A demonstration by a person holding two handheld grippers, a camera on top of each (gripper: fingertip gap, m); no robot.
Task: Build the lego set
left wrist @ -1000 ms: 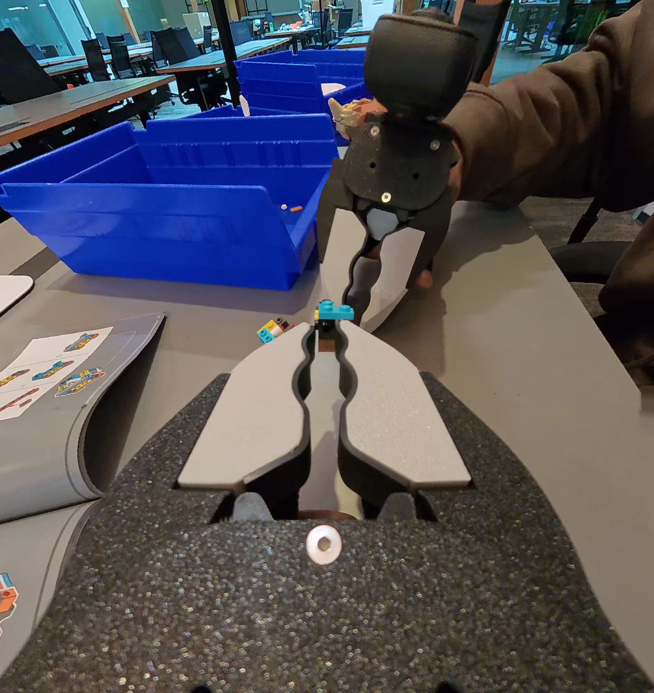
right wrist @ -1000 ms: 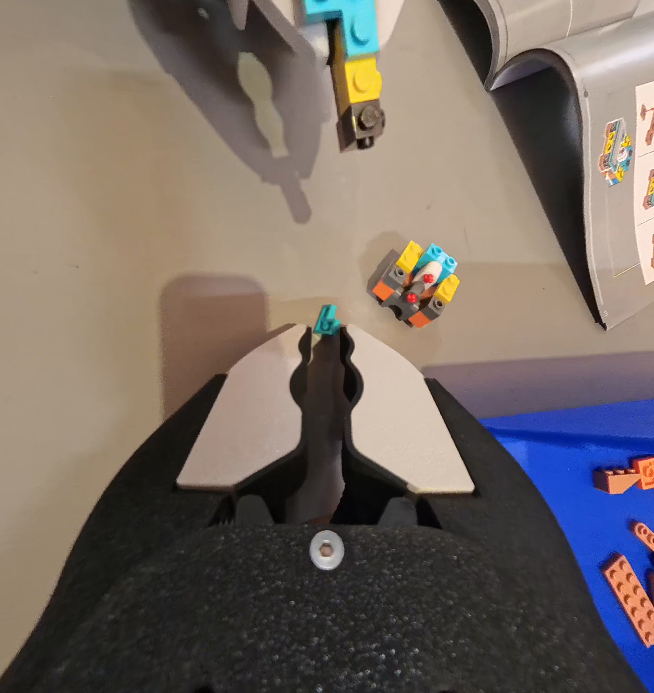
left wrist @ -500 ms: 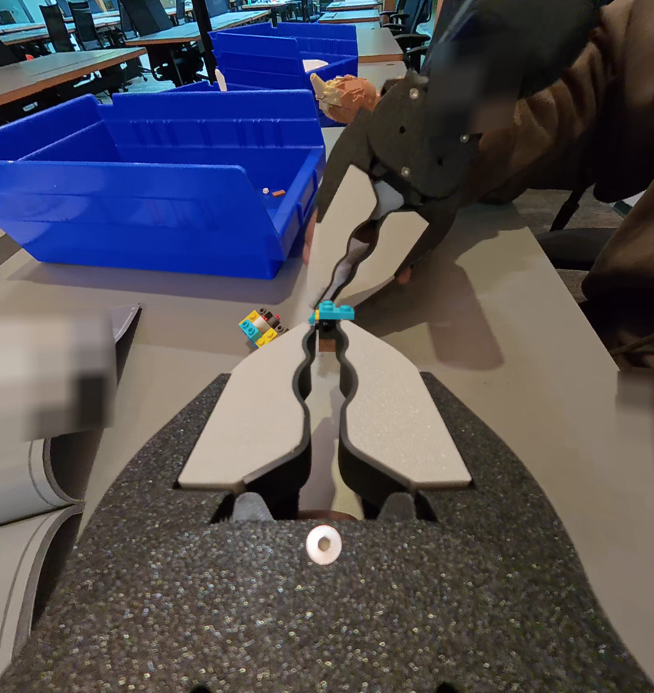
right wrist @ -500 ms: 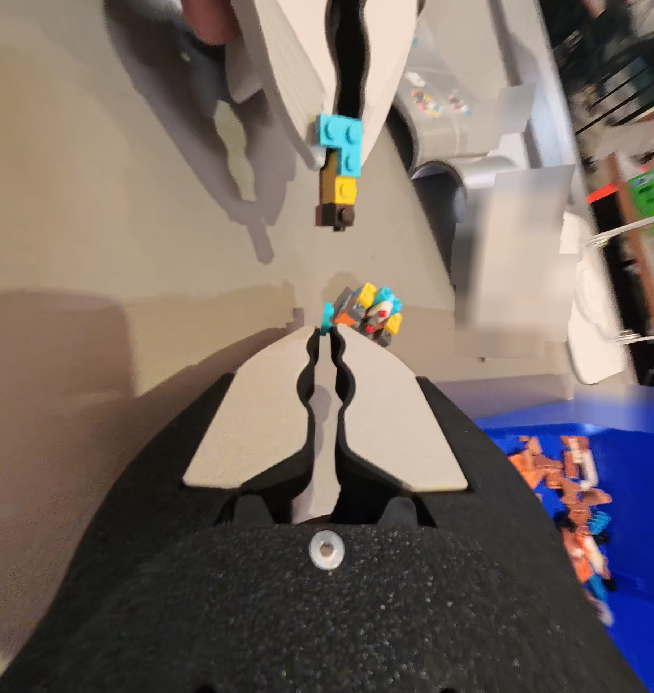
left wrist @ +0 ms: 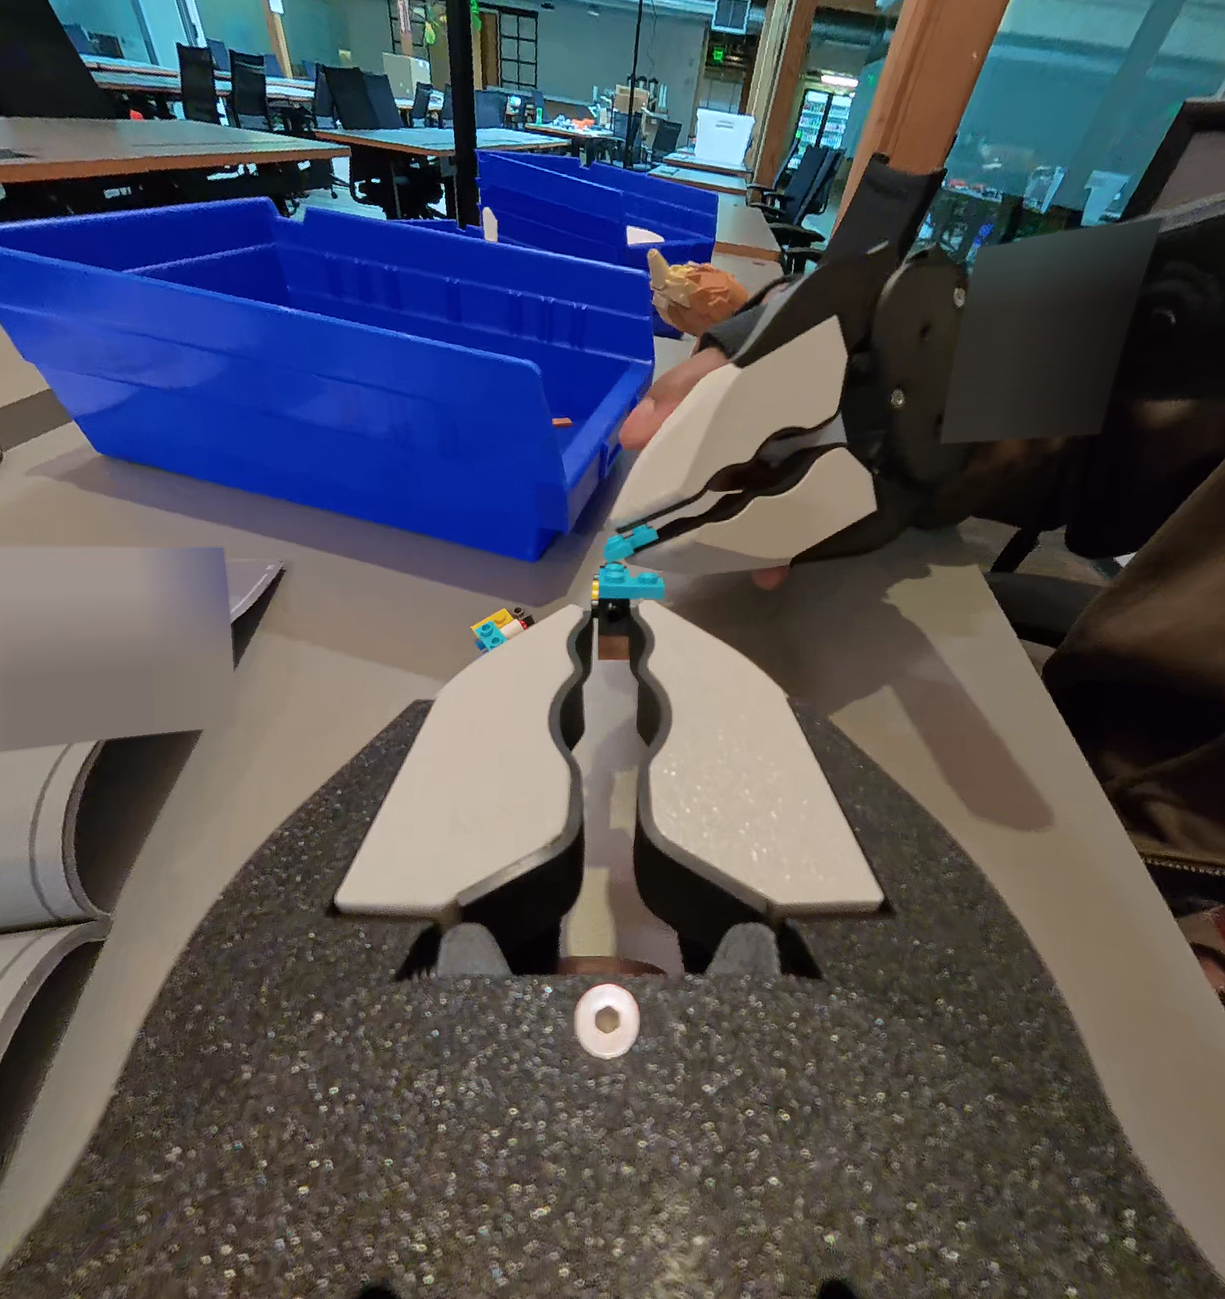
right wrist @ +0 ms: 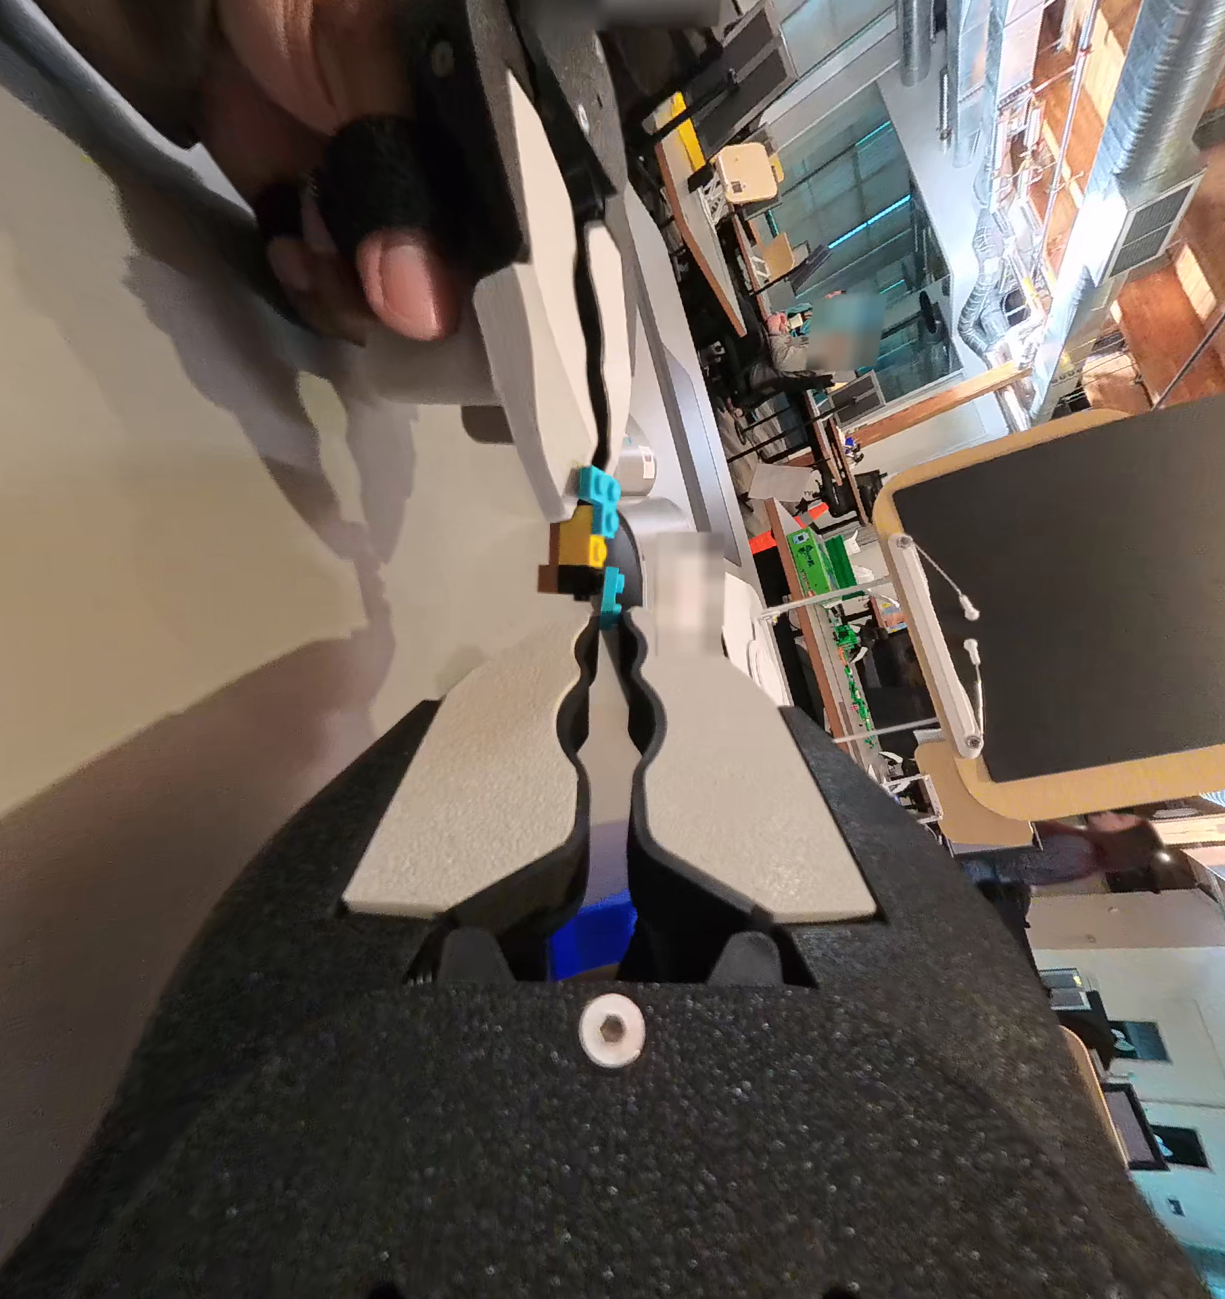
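My left gripper (left wrist: 613, 620) is shut on a small lego assembly (left wrist: 629, 585) of brown, black and yellow bricks with a teal plate on top, held above the grey table (left wrist: 841, 654). My right gripper (left wrist: 639, 540) comes in from the right, turned on its side, shut on a small teal piece (left wrist: 627, 545) that sits just above the assembly's teal plate. In the right wrist view my right gripper (right wrist: 613, 624) holds the teal piece (right wrist: 613, 596) against the end of the assembly (right wrist: 581, 545), which the left gripper (right wrist: 594, 474) grips.
A second small lego build (left wrist: 500, 628) lies on the table left of my left gripper. A large blue bin (left wrist: 314, 393) stands behind it. An open instruction booklet (left wrist: 26, 850) lies at the left. A person's sleeve (left wrist: 1171, 632) fills the right side. My two grippers' fingertips are within a few centimetres of each other.
My right gripper has rolled onto its side and brought the teal piece up to the assembly in my left gripper. Both grippers have stayed shut.
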